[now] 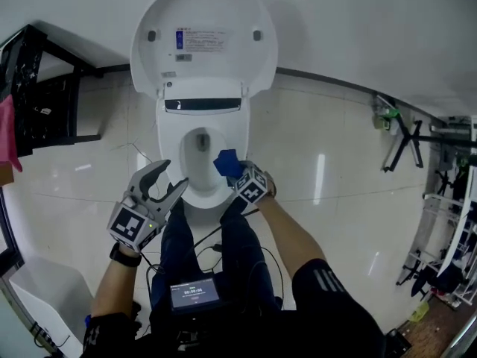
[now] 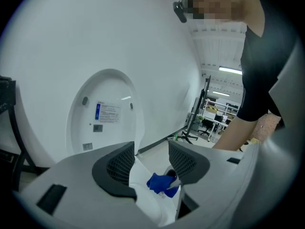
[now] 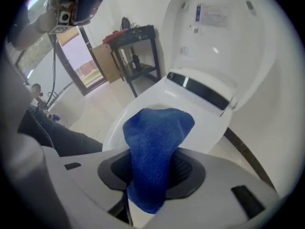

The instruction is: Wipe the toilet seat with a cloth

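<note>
A white toilet stands against the wall with its lid (image 1: 203, 32) raised and its seat (image 1: 170, 136) down around the bowl. My right gripper (image 1: 232, 171) is shut on a blue cloth (image 1: 226, 161) and holds it at the seat's front right rim. In the right gripper view the blue cloth (image 3: 156, 147) stands up between the jaws, over the seat (image 3: 212, 128). My left gripper (image 1: 167, 185) is open with nothing in it, at the seat's front left. From the left gripper view, the cloth (image 2: 161, 183) shows between its fingers (image 2: 119, 168), farther off.
A black metal rack (image 1: 37, 99) stands left of the toilet, with a red cloth (image 1: 7, 133) hanging on it. A folded stand (image 1: 402, 136) and white frames (image 1: 451, 222) are at the right. My legs (image 1: 209, 259) are right before the bowl on a glossy tiled floor (image 1: 328, 170).
</note>
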`<state>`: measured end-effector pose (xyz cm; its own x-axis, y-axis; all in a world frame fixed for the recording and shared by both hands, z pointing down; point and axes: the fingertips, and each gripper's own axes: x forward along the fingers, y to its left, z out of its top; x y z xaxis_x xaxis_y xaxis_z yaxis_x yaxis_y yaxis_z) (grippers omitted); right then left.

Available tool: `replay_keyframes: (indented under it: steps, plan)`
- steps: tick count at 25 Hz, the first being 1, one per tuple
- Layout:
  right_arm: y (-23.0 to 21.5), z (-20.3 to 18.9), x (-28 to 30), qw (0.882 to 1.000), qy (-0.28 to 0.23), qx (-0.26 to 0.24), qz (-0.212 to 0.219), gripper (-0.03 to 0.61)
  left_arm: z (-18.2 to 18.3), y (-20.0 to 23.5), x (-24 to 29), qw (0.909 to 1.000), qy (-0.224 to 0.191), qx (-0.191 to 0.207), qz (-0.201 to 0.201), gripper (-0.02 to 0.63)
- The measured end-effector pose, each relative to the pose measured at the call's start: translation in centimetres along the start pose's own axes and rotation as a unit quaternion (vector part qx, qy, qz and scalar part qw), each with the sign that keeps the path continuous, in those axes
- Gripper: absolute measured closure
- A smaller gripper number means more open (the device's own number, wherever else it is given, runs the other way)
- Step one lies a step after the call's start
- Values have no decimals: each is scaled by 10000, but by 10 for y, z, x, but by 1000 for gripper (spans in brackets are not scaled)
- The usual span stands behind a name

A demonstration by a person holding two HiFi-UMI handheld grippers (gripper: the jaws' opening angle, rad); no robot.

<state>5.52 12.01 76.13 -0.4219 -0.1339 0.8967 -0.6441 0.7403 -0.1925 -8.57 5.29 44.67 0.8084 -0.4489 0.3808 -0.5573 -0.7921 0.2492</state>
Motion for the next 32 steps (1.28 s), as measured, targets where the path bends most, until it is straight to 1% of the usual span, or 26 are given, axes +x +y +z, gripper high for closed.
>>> replay_keyframes:
  steps: [4,7,9,11,14,16,20,22,26,29,32]
  plan:
    - [-24,58,-76,9974,-561,-52,-446,410,47,1,-18,9997,-154,202,8,388]
    - [-27,105,-135,9912,-1143,-58,-670,410,83,-1,-34,9987,-305,418,0,388]
    - [-21,139,-177,9856,-1489,-87,-802,410,105,0,-47,9973,-398,616,-34,388]
    - [-8,172,-218,9802,-1768,-90,-883,410,125,1,-59,9962,-490,723,-38,388]
    - [13,204,-269,9703,-2270,65,-830,410,150,-4,-72,9943,-610,871,-34,388]
    - [23,217,-298,9614,-2636,166,-774,411,164,-10,-80,9933,-692,925,-59,388]
    - [45,248,-366,9381,-3379,290,-703,413,184,-20,-101,9921,-833,932,-39,388]
    - [54,257,-399,9277,-3643,303,-758,413,189,-24,-111,9918,-894,918,21,388]
    - [59,266,-453,9069,-4080,308,-1004,414,198,-24,-124,9903,-1029,912,214,388]
    - [64,264,-478,8964,-4295,383,-1023,414,201,-29,-132,9898,-1091,877,251,388]
    - [69,259,-491,8925,-4369,373,-1054,416,208,-34,-138,9882,-1161,962,261,388]
